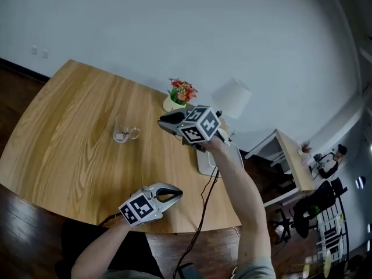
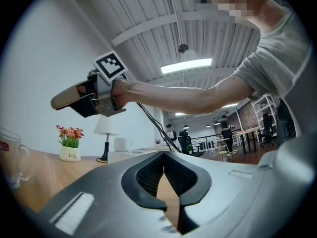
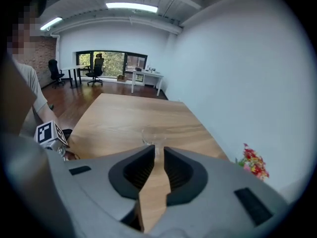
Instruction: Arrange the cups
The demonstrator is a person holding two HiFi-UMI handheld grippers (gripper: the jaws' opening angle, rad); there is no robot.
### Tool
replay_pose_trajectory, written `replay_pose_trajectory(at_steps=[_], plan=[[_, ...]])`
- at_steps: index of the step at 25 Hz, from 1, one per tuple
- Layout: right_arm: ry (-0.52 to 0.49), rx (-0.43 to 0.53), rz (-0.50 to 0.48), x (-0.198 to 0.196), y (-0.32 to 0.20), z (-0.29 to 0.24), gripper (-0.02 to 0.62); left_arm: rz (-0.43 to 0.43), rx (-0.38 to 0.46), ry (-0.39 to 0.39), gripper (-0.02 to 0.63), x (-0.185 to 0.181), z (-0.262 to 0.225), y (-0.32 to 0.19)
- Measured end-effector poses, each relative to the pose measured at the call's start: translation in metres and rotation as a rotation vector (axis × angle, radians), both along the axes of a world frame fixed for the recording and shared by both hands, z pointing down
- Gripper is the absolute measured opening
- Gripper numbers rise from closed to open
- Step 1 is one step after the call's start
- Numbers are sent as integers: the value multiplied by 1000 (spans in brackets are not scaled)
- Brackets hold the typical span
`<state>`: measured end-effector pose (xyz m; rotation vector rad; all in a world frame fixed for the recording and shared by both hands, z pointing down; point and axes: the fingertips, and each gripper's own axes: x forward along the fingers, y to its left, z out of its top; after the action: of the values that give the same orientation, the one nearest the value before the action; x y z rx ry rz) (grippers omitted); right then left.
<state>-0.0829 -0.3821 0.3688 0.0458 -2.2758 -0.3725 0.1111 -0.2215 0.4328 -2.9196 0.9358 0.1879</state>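
Looks like the reach step: your right claw [image 1: 164, 121], slightly spread and empty, hangs at 3 o'clock of the cup [image 1: 123, 130], so drop and pinch its rim; left claw [image 1: 176, 194] pressed together.

A pale wooden table [image 1: 70, 127] is shown, matt and finely grained. The cup [image 1: 122, 131] is made of clear glass. The left gripper [image 2: 163, 168] and right gripper [image 3: 157, 155] are moulded in smooth grey plastic, lined with black ribbed pads [image 3: 138, 170].
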Motion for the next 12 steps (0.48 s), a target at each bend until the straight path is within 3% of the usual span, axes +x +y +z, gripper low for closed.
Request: replay_pose_trajectory(at_steps=[2, 4, 12], plan=[[52, -18, -6, -22, 9, 19, 79, -12, 8, 5, 9, -2, -1, -1], [101, -33, 8, -42, 10, 37, 230, -17, 11, 7, 9, -3, -2, -2], [189, -137, 166, -90, -28, 79, 218, -10, 9, 5, 9, 0, -2, -1]])
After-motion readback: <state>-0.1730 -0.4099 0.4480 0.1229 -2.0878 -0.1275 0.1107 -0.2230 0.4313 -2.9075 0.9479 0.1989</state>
